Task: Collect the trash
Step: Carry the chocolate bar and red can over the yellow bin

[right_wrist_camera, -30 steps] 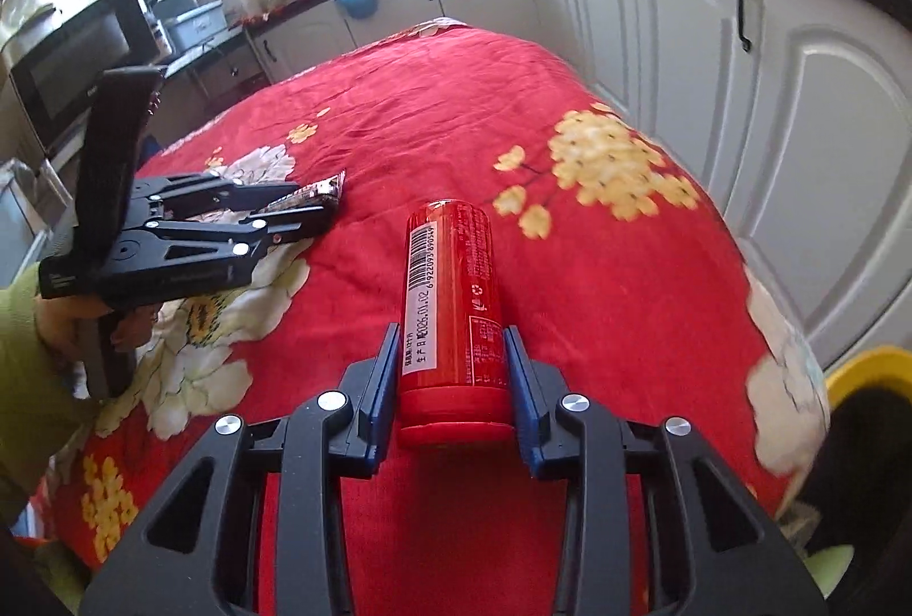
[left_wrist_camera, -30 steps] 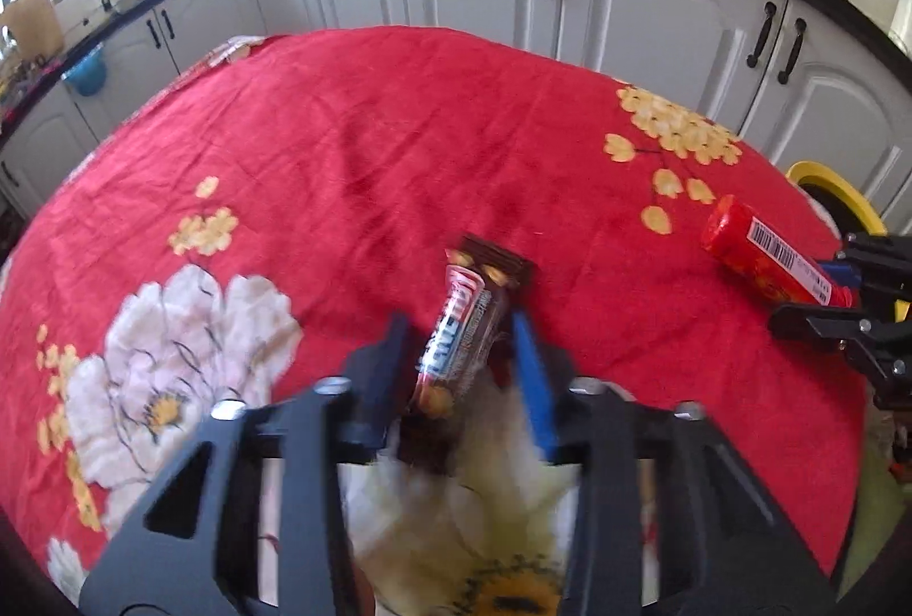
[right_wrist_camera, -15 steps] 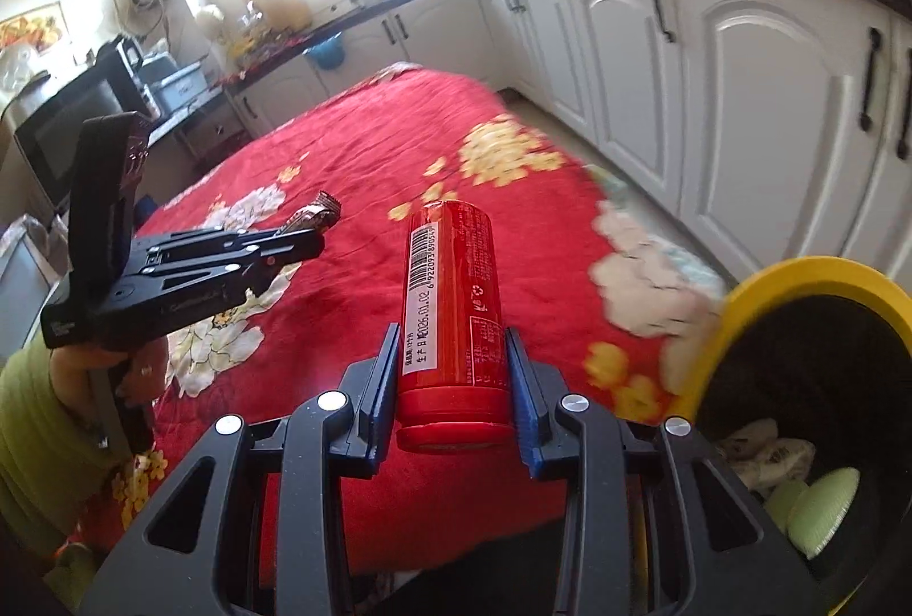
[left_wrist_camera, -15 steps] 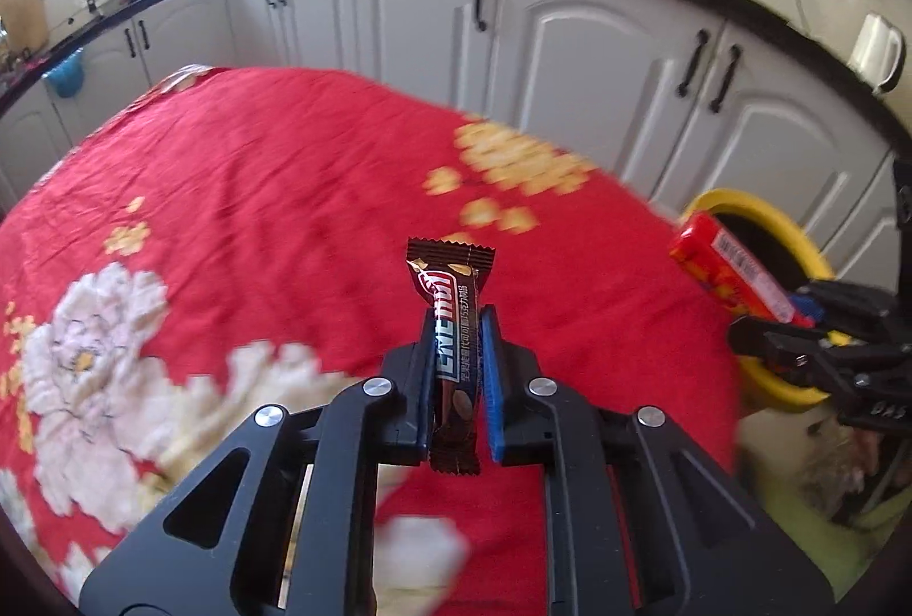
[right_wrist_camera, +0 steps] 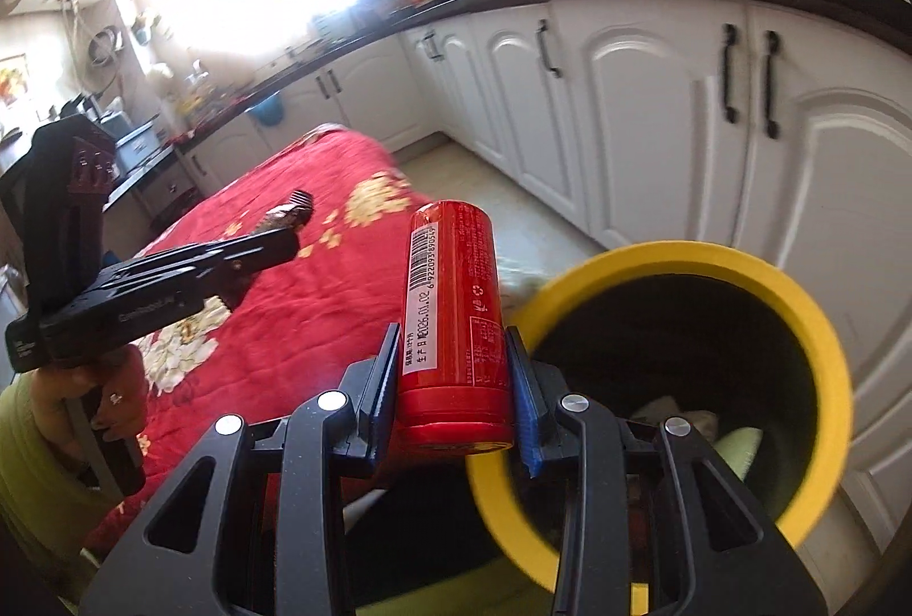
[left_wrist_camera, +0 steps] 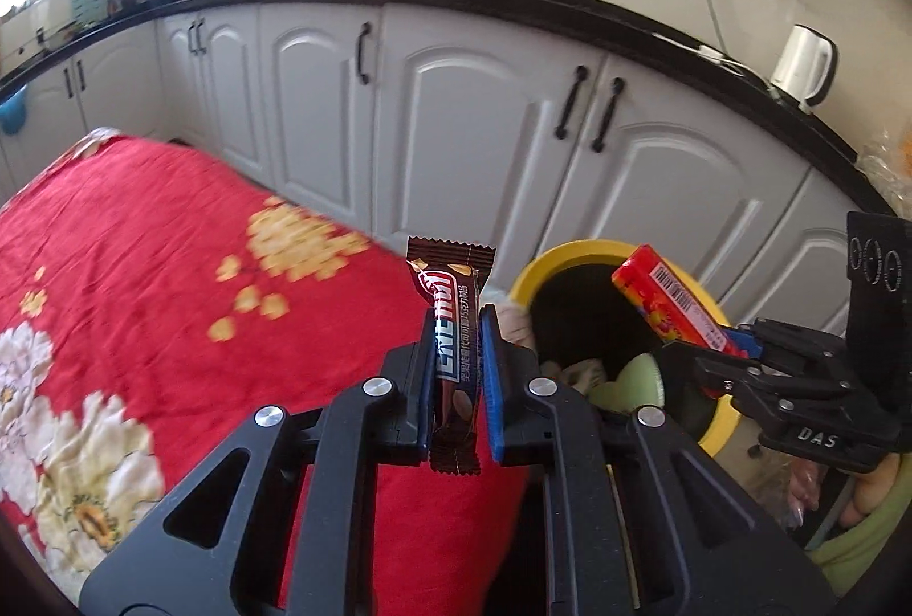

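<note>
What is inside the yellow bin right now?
Inside the yellow bin, crumpled pale scraps and a light green piece show low down. The near rim and the right tongs with the red can hide the rest.

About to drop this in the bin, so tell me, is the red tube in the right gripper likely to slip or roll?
The red tube looks round and glossy, so it may slip. The right gripper pinches only its capped end, so it could pivot. Set down, it would probably roll.
</note>
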`<action>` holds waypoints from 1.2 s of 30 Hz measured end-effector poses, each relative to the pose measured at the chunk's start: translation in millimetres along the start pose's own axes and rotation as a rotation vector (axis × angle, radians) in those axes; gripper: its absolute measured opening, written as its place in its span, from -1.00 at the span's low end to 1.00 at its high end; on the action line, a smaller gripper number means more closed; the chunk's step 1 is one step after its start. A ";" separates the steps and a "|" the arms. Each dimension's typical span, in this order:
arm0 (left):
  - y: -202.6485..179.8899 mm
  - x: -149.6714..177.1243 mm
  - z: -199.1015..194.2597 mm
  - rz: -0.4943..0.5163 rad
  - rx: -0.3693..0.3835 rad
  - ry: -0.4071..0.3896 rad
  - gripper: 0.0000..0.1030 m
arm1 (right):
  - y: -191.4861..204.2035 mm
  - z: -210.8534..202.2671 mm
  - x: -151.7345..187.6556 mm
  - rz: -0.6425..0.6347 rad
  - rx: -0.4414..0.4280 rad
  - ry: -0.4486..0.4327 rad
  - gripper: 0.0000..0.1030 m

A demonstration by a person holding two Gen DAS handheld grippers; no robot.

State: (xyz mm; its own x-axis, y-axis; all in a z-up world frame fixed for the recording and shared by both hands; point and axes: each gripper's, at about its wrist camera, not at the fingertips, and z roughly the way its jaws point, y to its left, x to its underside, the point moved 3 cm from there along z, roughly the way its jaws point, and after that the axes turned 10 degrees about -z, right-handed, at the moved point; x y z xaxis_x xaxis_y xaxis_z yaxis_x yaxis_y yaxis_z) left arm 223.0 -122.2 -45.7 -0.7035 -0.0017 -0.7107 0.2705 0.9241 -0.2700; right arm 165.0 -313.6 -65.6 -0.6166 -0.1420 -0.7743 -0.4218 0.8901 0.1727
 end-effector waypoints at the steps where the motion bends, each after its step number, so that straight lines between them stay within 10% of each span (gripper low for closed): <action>1: -6.2 -0.9 0.5 0.006 0.005 -0.003 -0.83 | -5.8 -4.2 1.7 0.007 0.009 -0.004 -0.36; 36: -105.1 15.7 34.2 -0.005 0.097 0.000 -0.82 | -88.9 -44.0 54.7 0.144 0.181 -0.020 -0.36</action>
State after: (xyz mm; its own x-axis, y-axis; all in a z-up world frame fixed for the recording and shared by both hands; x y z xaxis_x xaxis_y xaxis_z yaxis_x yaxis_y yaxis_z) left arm 206.0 -232.4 -50.6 -0.7049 -0.0059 -0.7093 0.3297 0.8826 -0.3351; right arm 139.5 -419.5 -96.6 -0.6478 -0.0008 -0.7619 -0.2030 0.9640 0.1716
